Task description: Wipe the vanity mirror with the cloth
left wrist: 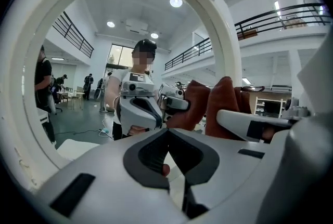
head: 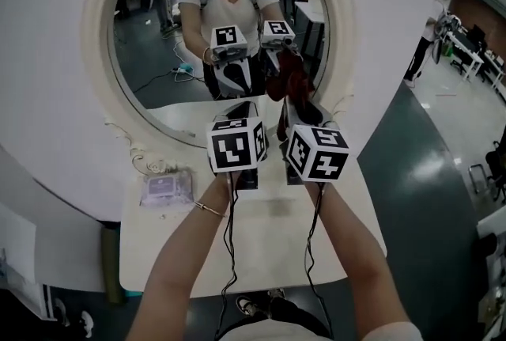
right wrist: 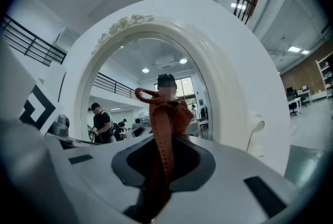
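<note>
The oval vanity mirror has a cream carved frame and stands upright at the back of the white table. My right gripper is shut on a rust-red cloth, which it holds up close to the lower right of the glass; I cannot tell whether it touches. In the right gripper view the cloth rises from between the jaws of my right gripper in front of the mirror frame. My left gripper sits just left of it, shut and empty. The cloth shows to its right.
A small clear plastic packet lies on the table by the mirror's left foot. The table's front edge is near my body, and dark green floor drops away on the right. The glass reflects a person, both grippers and a room behind.
</note>
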`<action>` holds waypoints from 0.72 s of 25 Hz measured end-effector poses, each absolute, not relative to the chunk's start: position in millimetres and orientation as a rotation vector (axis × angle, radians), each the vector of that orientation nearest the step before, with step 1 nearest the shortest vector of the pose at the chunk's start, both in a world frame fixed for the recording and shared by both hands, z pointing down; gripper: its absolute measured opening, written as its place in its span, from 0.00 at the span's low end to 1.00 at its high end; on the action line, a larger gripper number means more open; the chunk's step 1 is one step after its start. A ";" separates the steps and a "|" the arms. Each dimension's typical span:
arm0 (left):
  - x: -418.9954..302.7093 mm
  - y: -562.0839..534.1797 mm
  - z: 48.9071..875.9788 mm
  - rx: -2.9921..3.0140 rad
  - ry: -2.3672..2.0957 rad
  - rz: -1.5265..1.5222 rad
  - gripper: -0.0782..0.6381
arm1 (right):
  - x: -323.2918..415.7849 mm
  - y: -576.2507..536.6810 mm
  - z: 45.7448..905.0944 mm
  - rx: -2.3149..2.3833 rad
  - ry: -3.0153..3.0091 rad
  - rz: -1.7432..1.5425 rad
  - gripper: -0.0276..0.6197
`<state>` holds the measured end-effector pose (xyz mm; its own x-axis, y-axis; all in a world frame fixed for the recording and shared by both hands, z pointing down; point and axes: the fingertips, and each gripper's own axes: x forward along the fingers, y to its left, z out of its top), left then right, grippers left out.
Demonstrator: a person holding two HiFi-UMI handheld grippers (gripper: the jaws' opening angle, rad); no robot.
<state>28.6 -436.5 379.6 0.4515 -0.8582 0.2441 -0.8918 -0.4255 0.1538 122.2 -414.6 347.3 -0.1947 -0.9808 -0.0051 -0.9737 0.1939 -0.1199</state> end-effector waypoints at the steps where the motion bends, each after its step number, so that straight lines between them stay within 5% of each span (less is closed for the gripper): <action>1: 18.7 -445.6 393.8 2.446 -1.494 0.195 0.11 | 109.9 -425.0 363.8 -1.951 2.360 -0.159 0.14; 11: 47.1 -429.0 413.1 2.367 -1.554 0.259 0.11 | 144.2 -418.8 377.6 -1.899 2.372 -0.201 0.14; 18: -95.0 -429.5 423.8 2.256 -1.655 0.220 0.11 | -2.0 -428.8 386.6 -1.770 2.500 -0.218 0.14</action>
